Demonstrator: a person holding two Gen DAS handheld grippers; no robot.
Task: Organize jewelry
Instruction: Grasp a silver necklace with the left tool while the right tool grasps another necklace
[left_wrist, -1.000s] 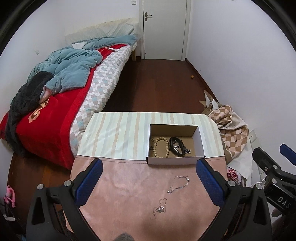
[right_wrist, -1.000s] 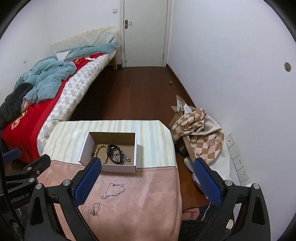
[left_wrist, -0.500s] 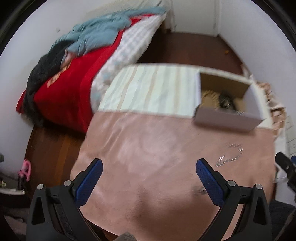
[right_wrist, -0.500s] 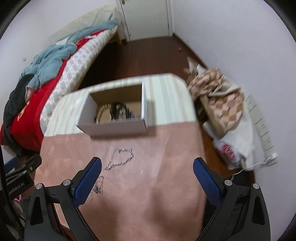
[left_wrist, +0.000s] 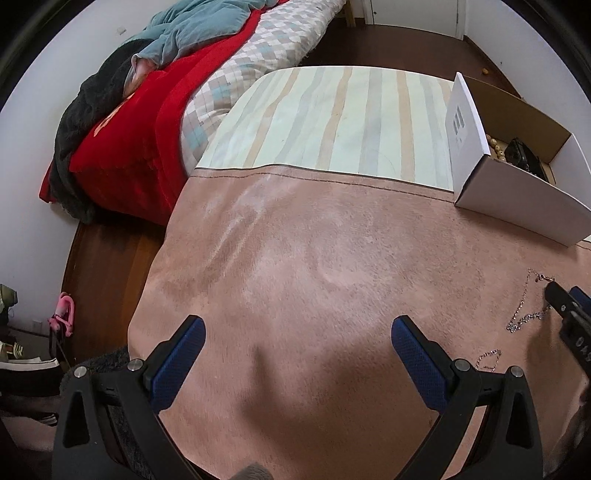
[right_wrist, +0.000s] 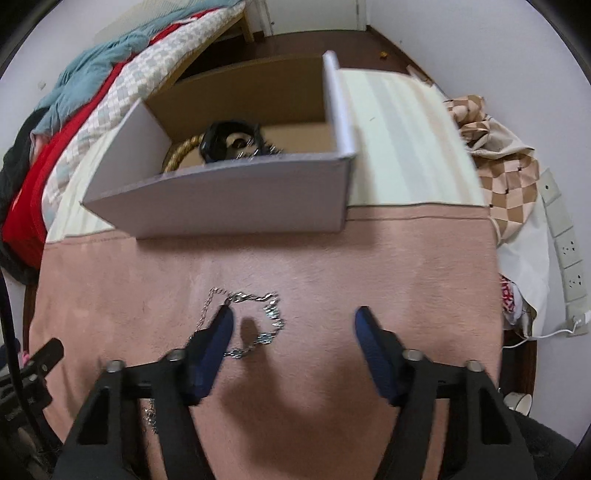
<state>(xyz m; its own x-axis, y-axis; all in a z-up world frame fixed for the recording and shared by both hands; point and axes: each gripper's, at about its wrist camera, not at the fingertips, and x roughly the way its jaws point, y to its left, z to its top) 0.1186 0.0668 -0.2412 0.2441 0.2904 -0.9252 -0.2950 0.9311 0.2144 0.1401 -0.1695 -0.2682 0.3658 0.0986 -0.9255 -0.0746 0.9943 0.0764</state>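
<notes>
A silver chain (right_wrist: 271, 314) lies on the pink cloth (right_wrist: 406, 266); it also shows in the left wrist view (left_wrist: 526, 317). My right gripper (right_wrist: 293, 323) is open and low over the cloth, its left finger (right_wrist: 218, 332) lying over part of the chain. A second small chain (left_wrist: 487, 360) lies nearer. The white cardboard box (right_wrist: 236, 199) holds a wooden bead bracelet (right_wrist: 181, 155) and black jewelry (right_wrist: 225, 142). My left gripper (left_wrist: 297, 347) is open and empty over bare cloth, left of the chains.
The table's far half has a striped cloth (left_wrist: 332, 118). A bed (left_wrist: 155, 110) with red and blue covers stands at the left. A checkered bag (right_wrist: 506, 173) and a wall power strip (right_wrist: 565, 251) are at the right. Wood floor surrounds the table.
Both grippers have dropped down toward the table. The right one has come down over the silver chain. The left one has swung to the left, over bare cloth.
</notes>
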